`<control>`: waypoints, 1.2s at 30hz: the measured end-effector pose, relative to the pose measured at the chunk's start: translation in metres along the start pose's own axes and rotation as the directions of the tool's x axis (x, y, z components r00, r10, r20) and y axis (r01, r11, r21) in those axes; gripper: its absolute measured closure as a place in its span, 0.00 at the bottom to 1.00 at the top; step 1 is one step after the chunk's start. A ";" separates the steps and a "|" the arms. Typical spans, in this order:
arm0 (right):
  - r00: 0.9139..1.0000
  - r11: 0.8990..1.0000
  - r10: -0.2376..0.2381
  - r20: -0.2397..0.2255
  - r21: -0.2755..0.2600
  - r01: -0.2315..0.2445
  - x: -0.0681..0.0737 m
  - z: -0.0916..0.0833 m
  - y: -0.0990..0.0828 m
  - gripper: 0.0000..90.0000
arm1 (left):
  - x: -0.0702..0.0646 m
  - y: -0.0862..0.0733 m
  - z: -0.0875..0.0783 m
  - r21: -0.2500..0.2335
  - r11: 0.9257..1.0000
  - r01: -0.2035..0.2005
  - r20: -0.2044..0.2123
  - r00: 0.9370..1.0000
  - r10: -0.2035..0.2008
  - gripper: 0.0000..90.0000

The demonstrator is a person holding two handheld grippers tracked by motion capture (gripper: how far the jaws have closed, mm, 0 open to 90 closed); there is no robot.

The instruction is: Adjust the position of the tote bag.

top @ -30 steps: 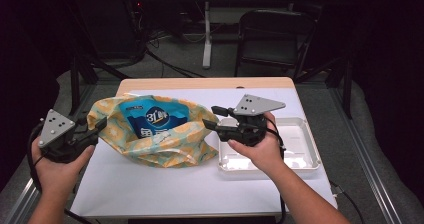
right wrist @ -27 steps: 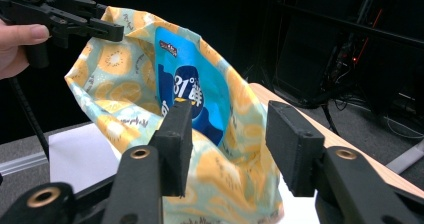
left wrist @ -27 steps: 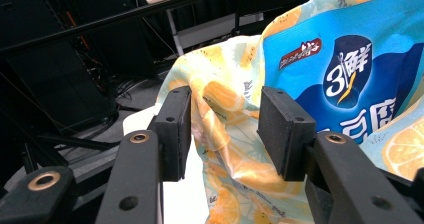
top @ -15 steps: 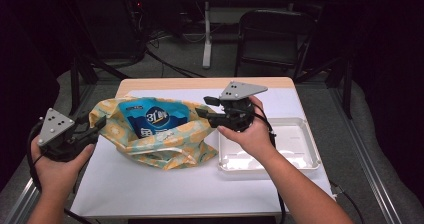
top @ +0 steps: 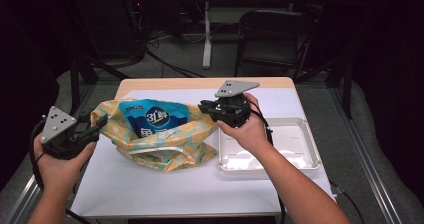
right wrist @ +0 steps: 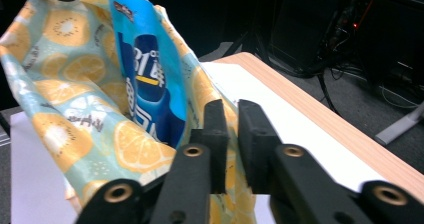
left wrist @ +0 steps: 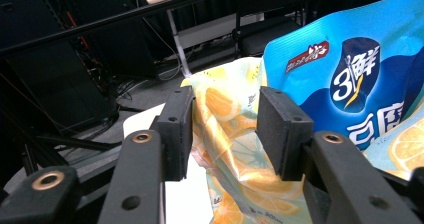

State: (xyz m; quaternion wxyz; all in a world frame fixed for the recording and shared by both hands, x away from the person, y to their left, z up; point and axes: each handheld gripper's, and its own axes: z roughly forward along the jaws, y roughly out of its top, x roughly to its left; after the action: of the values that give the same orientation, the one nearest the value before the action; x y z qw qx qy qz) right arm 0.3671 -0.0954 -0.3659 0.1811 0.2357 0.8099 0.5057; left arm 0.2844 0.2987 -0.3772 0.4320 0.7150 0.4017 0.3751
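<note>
1. Right gripper (top: 206, 107) shifted from tray side to bag rim; jaws just closing, now pinched on citrus-print bag (top: 165, 149) edge.
2. Left gripper (top: 98, 120) jaws apart w/ bag's other edge between, pads not pressing.
3. Blue snack pouch (top: 154, 119) inside bag, on surface (top: 150, 189), beside white tray (top: 300, 149).

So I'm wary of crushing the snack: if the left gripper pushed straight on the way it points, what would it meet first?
Probably the fruit-print bag: its edge already lies between the left gripper's open fingers. The blue snack packet sits just beyond, though depth is hard to judge.
</note>
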 end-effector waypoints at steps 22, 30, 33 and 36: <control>0.997 0.998 0.056 0.059 0.004 -0.056 -0.022 0.021 -0.005 1.00 | 0.010 0.001 0.019 0.027 0.999 0.023 -0.034 0.999 -0.022 0.91; 0.996 0.998 0.063 0.070 0.022 -0.064 -0.025 0.028 -0.009 1.00 | 0.011 -0.003 0.029 0.053 0.998 0.032 -0.037 0.999 -0.030 0.89; 0.996 0.998 0.057 0.074 0.037 -0.060 -0.025 0.032 -0.010 1.00 | 0.011 -0.007 0.033 0.071 0.997 0.039 -0.033 0.999 -0.037 0.89; 0.995 0.997 0.068 0.075 0.038 -0.071 -0.027 0.035 -0.013 1.00 | 0.012 -0.012 0.036 0.083 0.995 0.051 -0.035 0.998 -0.048 0.89</control>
State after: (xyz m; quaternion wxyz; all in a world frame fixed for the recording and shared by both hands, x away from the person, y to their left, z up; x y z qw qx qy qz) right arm 0.4050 -0.0900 -0.3907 0.1884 0.2858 0.8041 0.4862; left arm 0.3177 0.3015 -0.3987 0.4041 0.7161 0.4416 0.3591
